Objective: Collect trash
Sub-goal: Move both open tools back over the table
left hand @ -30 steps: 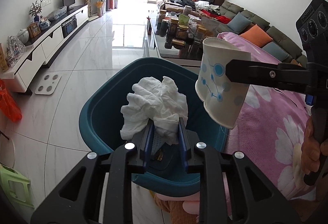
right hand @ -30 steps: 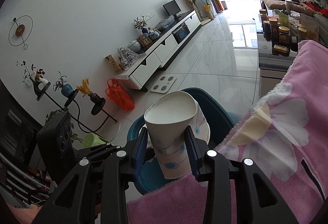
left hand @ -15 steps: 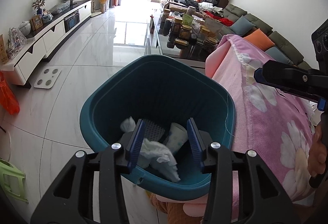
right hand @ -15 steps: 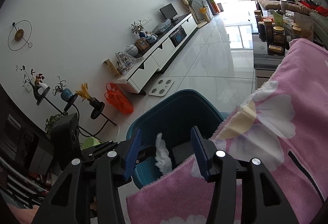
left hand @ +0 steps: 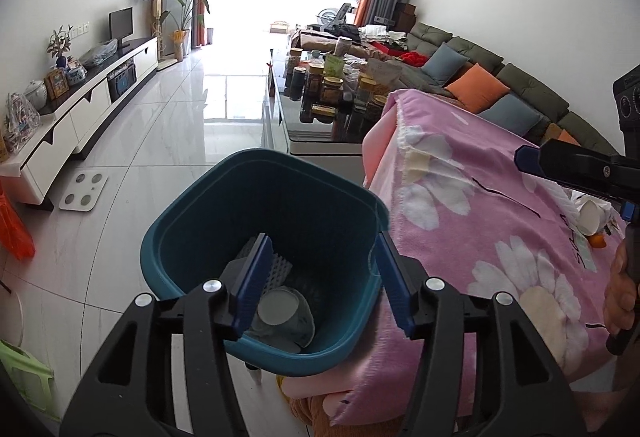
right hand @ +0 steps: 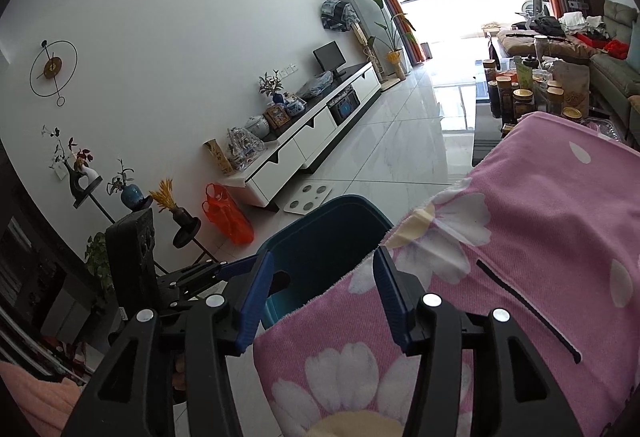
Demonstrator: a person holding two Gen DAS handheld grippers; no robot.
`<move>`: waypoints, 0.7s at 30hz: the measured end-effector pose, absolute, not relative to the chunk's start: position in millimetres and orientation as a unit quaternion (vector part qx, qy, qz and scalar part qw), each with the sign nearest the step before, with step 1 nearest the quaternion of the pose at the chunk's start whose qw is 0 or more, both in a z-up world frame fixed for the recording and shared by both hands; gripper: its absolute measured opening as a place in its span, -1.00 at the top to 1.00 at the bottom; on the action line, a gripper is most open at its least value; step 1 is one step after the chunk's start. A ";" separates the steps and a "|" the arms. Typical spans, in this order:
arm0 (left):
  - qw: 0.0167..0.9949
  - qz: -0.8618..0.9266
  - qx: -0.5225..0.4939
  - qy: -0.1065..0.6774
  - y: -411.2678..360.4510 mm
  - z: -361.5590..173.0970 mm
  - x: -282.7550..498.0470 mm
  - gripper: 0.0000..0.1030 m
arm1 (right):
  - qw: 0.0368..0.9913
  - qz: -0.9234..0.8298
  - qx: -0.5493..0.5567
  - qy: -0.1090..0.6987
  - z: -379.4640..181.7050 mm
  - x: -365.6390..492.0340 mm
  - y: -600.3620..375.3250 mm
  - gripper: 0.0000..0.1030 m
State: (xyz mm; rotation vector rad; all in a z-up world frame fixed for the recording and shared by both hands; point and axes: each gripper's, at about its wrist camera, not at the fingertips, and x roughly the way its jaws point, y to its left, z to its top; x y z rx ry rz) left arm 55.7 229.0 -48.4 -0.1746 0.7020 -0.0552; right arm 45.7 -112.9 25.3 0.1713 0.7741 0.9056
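A teal bin stands on the floor beside the table covered by a pink flowered cloth. A paper cup lies at the bin's bottom. My left gripper is open and empty above the bin's near rim. My right gripper is open and empty above the cloth's edge, with the bin just beyond it. It also shows from the side in the left wrist view. Another white cup and an orange scrap lie on the cloth at right.
A glass coffee table crowded with jars stands beyond the bin. A white TV cabinet runs along the left wall, with a white scale and an orange bag on the floor. A sofa lies far right.
Both grippers opened: the tissue wad and the paper cup dropped into the bin. Both grippers then drew back and opened wider.
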 end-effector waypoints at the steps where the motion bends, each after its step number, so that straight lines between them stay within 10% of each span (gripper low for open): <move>1: 0.937 -0.037 -0.080 0.338 220.5 -44.3 54.0 -0.06 | 0.828 0.422 0.082 0.359 27.5 43.0 -121.3 0.03; 21: 0.906 -0.268 0.009 0.327 21.5 -34.1 20.7 -0.12 | 0.914 0.197 0.137 0.328 17.1 -38.1 -341.9 0.00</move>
